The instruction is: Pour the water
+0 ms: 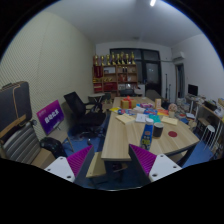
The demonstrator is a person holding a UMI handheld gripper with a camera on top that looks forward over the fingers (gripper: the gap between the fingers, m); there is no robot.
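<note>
The gripper hangs well back from a long, pale wooden table in an office room, its 2 fingers spread wide with nothing between them. The magenta pads on their inner faces show bare.

The table runs away from the gripper toward the far wall, and most of its load sits along the far half and the right edge: papers, boxes and small coloured items too small to name singly. Near the middle of the tabletop, closer to the near end than the rest, stands a small upright container with a blue-green body; it may be the vessel for the water, but I cannot tell a bottle from a cup here, nor see any second vessel to pour into.

A black office chair stands off the table's left edge, a purple sign leans by the left wall, and a red-and-wood shelf stands against the back wall.

As for progress, I judge the task barely begun: nothing is grasped and nothing is tilted. What is left is the whole of it: closing in on the table, taking the container, pouring, and setting it down.
</note>
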